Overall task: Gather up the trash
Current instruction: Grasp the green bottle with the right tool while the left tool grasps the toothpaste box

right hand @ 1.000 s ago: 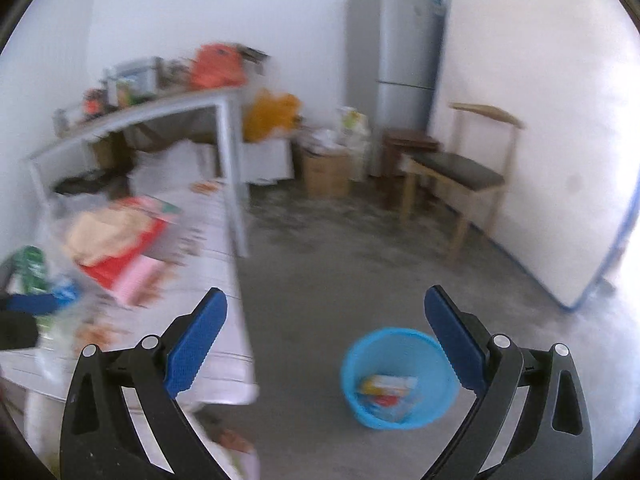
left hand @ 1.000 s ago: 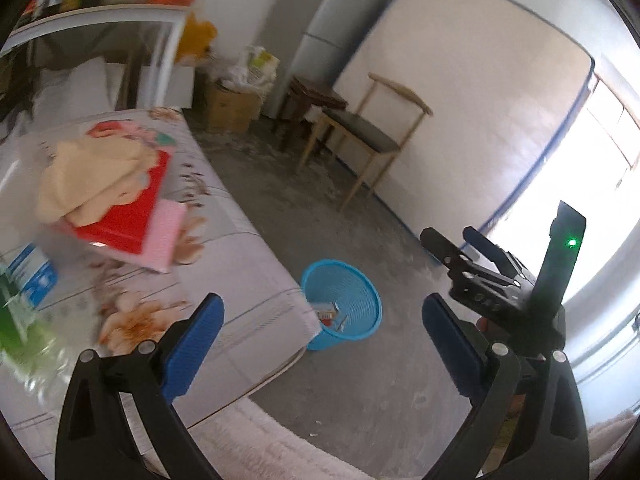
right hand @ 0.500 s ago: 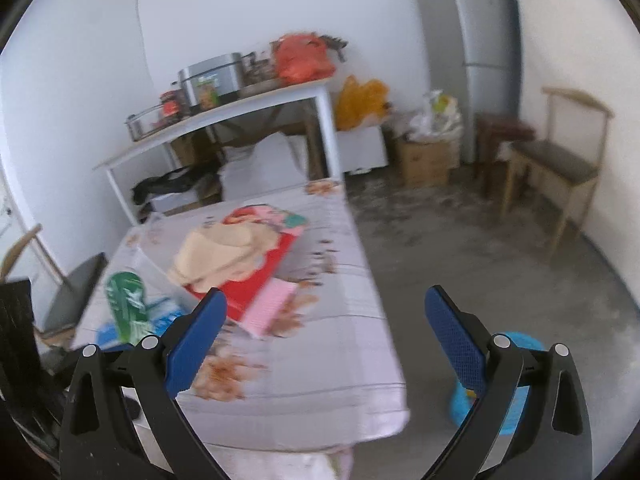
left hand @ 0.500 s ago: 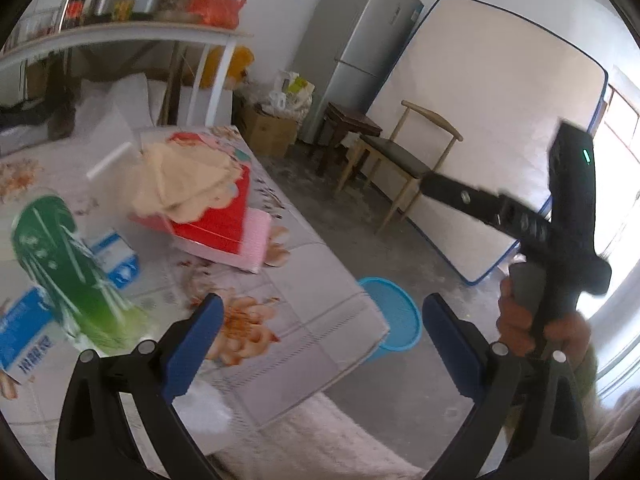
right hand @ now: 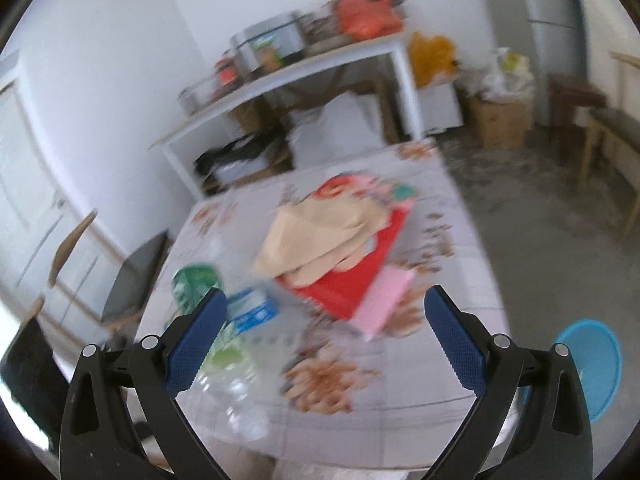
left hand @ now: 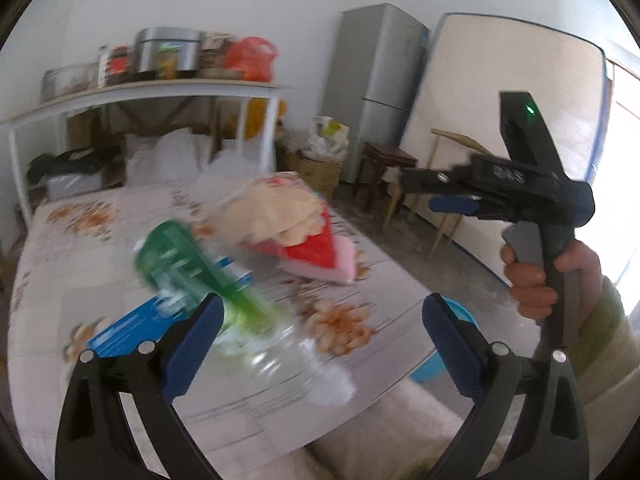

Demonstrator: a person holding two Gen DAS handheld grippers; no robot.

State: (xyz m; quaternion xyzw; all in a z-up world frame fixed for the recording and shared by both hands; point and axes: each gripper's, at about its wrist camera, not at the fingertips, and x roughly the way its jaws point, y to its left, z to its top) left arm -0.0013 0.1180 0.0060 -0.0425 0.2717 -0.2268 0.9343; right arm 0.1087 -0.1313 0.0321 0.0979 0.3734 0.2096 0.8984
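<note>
**Left wrist view: both grippers bearing on the table litter, nothing held**

From the left, the left gripper (left hand: 320, 332) hangs over the near edge of the table (left hand: 100, 240) with its jaws spread wide and nothing between them. Just ahead of it lies a clear plastic bottle with a green label (left hand: 192, 264), blurred, resting across a blue-and-white carton (left hand: 132, 328). Further right sits a stack of beige cloth on red and pink sheets (left hand: 288, 224). Right of that the right gripper (right hand: 326, 326), gripped by a hand (left hand: 548, 276), also stands wide open and empty. The blue bin (right hand: 588, 364) waits on the floor past the table's right corner.

This looks like the reach step. Next, a gripper should straddle the bottle and close on it
</note>
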